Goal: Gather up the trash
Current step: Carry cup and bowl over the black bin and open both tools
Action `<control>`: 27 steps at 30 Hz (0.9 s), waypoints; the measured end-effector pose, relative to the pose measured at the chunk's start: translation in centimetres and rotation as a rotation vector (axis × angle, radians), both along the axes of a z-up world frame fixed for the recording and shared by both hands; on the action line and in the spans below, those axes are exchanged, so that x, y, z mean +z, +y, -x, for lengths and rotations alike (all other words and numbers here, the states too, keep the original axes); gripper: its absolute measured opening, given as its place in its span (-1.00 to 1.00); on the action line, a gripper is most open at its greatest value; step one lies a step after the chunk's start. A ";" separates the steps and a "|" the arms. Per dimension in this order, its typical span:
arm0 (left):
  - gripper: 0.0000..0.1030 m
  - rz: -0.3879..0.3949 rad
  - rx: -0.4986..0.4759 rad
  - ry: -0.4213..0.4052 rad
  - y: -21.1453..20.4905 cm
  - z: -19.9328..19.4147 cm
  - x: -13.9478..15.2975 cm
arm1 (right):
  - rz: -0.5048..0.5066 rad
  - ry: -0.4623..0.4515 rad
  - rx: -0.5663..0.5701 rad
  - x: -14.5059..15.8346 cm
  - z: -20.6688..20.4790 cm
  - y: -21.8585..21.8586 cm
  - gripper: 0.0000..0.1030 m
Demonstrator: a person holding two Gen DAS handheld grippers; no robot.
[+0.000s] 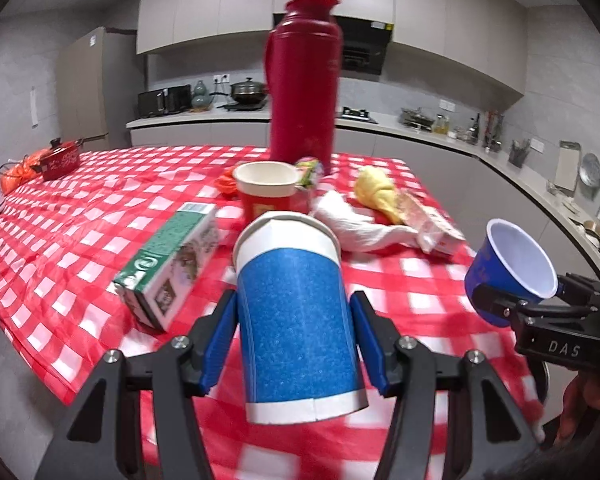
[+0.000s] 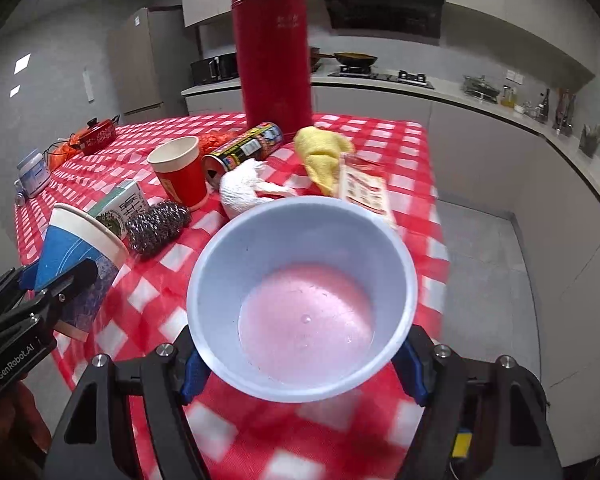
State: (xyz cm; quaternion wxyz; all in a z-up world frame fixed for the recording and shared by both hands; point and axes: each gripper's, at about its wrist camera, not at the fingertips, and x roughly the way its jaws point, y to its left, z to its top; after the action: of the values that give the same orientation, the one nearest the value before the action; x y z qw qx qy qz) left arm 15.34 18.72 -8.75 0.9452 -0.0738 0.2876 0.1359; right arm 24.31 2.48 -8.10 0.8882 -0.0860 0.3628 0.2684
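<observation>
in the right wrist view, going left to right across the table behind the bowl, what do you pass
blue paper cup held in the left gripper → milk carton → steel scourer → red paper cup → drink can → yellow cloth → snack packet

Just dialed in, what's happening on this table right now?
Trash pickup is under way. The left gripper holds a blue paper cup, and the right gripper holds a small blue plastic cup, both lifted over the checkered table. Still lying there: a milk carton, red cup, can, crumpled tissue, steel scourer and yellow cloth, near a red thermos.
</observation>
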 end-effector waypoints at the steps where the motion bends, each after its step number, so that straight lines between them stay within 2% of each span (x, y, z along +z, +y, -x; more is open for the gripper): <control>1: 0.12 -0.001 -0.008 0.000 -0.5 0.1 0.0 | 0.002 -0.004 -0.009 0.1 0.4 -0.6 0.49; 17: 0.12 0.007 -0.173 -0.014 -10.6 0.6 0.8 | -0.004 -0.019 -0.146 1.0 4.8 -11.2 0.49; 27: 0.12 0.014 -0.264 -0.012 -17.1 -0.3 0.6 | 0.017 -0.016 -0.263 0.5 5.3 -19.5 0.49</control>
State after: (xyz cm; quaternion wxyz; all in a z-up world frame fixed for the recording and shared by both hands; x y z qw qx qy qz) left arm 15.59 1.58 -8.19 0.9560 -0.0430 0.2902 0.0080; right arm 18.99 -17.01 -7.58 0.9178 -0.0472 0.3662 0.1461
